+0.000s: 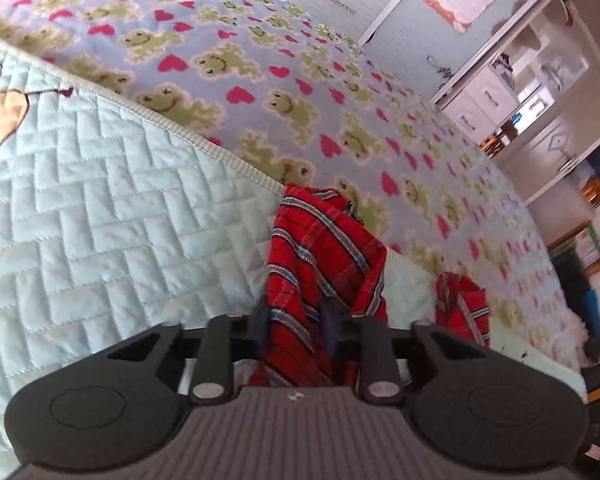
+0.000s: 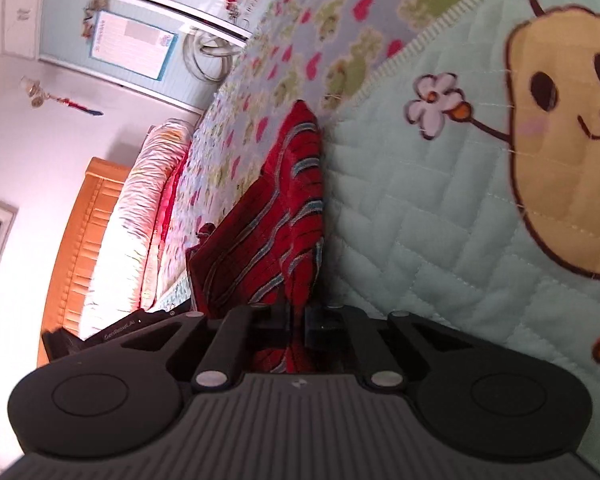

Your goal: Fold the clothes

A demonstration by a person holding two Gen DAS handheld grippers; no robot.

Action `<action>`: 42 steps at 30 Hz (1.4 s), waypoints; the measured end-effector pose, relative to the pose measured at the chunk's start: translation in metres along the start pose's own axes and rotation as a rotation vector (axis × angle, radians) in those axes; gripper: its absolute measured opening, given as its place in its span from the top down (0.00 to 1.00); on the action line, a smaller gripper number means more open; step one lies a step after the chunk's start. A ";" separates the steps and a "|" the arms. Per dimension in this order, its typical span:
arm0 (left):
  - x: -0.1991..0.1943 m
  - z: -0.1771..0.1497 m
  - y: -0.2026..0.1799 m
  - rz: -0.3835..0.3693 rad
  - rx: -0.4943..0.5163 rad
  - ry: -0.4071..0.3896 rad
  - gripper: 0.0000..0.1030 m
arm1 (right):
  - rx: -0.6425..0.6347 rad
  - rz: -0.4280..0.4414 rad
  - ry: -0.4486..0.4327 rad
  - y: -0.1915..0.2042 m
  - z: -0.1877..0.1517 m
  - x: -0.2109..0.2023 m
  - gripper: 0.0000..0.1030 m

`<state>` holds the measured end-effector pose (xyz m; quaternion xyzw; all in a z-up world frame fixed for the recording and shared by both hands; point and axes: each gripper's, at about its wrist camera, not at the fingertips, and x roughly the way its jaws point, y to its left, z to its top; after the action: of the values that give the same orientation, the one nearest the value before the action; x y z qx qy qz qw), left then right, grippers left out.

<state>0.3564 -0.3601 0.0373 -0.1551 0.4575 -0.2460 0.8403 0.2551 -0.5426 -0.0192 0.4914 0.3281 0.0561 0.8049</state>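
We have both claws clamped on the red plaid garment (image 1: 320, 256), and the main risk from here is losing it on one side. The left claw (image 1: 296, 320) pinches a thick bunched fold, with cloth spilling past its fingers (image 1: 332, 320) toward the camera, so if we pull unevenly the layers may slide out or only the outer layer may come along. The right claw (image 2: 298, 324) is shut nearly flat on a thin edge of the same garment (image 2: 284, 208); that bite looks slim, and a sharp tug could strip it free. If the two claws travel at different speeds, we judge the cloth would twist and the fold would land crooked. The quilt (image 1: 100, 216) beneath is soft and quilted, and a low claw could snag it or drag it along with the garment. The frog blanket (image 1: 340, 112) lies just beyond the quilt's edge, so a long sweep may carry the cloth off the quilt. As for position, the garment rises straight out from between each claw's fingers: in the left view it stands up ahead of the claw at the quilt's edge, with a second red part (image 1: 460, 304) off to the right; in the right view it stretches away from the claw along the quilt (image 2: 440, 220), beside the printed pear figure (image 2: 564, 152). We cannot tell how much of the garment lies flat.
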 end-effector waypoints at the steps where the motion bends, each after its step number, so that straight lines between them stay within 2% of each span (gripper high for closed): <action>1: -0.001 0.000 -0.001 0.005 0.007 0.003 0.84 | -0.021 -0.015 -0.008 0.004 -0.002 0.000 0.96; 3: -0.006 0.000 -0.005 0.007 0.032 -0.008 0.90 | -0.043 -0.041 -0.018 0.010 -0.003 0.000 0.97; 5: -0.016 0.001 -0.010 -0.034 0.053 -0.042 0.93 | -0.076 -0.058 -0.034 0.020 -0.004 -0.002 0.97; 9: -0.050 0.001 -0.014 -0.183 0.111 -0.113 0.93 | -0.160 0.019 -0.080 0.047 -0.006 -0.019 0.97; 14: -0.113 -0.006 -0.013 -0.324 0.177 -0.193 0.93 | -0.328 0.107 -0.122 0.086 -0.019 -0.058 0.97; 16: -0.147 -0.017 -0.014 -0.367 0.264 -0.225 0.93 | -0.499 0.097 -0.142 0.112 -0.038 -0.080 0.97; 18: -0.184 -0.037 -0.019 -0.398 0.399 -0.253 0.93 | -0.747 0.060 -0.144 0.145 -0.071 -0.106 0.97; 20: -0.219 -0.070 -0.018 -0.391 0.579 -0.264 0.93 | -1.034 0.021 -0.116 0.174 -0.122 -0.135 0.97; 22: -0.237 -0.109 -0.007 -0.357 0.709 -0.213 0.89 | -1.299 -0.033 -0.040 0.181 -0.185 -0.156 0.95; 23: -0.244 -0.128 0.000 -0.336 0.767 -0.181 0.88 | -1.415 -0.058 0.008 0.179 -0.215 -0.164 0.89; 24: -0.245 -0.147 0.009 -0.313 0.803 -0.123 0.83 | -1.496 -0.098 0.057 0.169 -0.242 -0.168 0.74; 26: -0.243 -0.181 0.029 -0.268 0.841 0.015 0.77 | -1.582 -0.218 0.131 0.141 -0.284 -0.173 0.54; 28: -0.245 -0.212 0.046 -0.234 0.861 0.139 0.77 | -1.529 -0.320 0.137 0.117 -0.304 -0.185 0.54; 30: -0.255 -0.228 0.057 -0.224 0.838 0.195 0.75 | -1.426 -0.395 0.123 0.099 -0.315 -0.202 0.54; 32: -0.267 -0.240 0.066 -0.220 0.805 0.236 0.71 | -1.249 -0.458 0.087 0.089 -0.313 -0.219 0.54; 34: -0.280 -0.253 0.076 -0.215 0.772 0.276 0.65 | -0.998 -0.462 0.056 0.080 -0.303 -0.237 0.54; 35: -0.283 -0.253 0.082 -0.211 0.713 0.277 0.64 | -0.828 -0.422 0.022 0.076 -0.299 -0.248 0.54; 37: -0.288 -0.246 0.096 -0.202 0.546 0.255 0.63 | -0.453 -0.262 -0.043 0.067 -0.291 -0.259 0.53; 39: -0.287 -0.230 0.114 -0.229 0.286 0.224 0.51 | -0.086 -0.059 -0.096 0.054 -0.287 -0.255 0.51; 40: -0.285 -0.221 0.121 -0.245 0.162 0.201 0.47 | 0.059 0.033 -0.104 0.046 -0.288 -0.247 0.51; 41: -0.280 -0.214 0.124 -0.266 0.057 0.185 0.42 | 0.132 0.080 -0.087 0.046 -0.289 -0.236 0.51; 42: -0.274 -0.209 0.126 -0.286 -0.025 0.179 0.41 | 0.163 0.091 -0.063 0.049 -0.288 -0.224 0.51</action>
<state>0.0878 -0.1103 0.0544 -0.2066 0.5069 -0.3702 0.7506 -0.0757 -0.3928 0.0408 0.5710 0.2833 0.0502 0.7689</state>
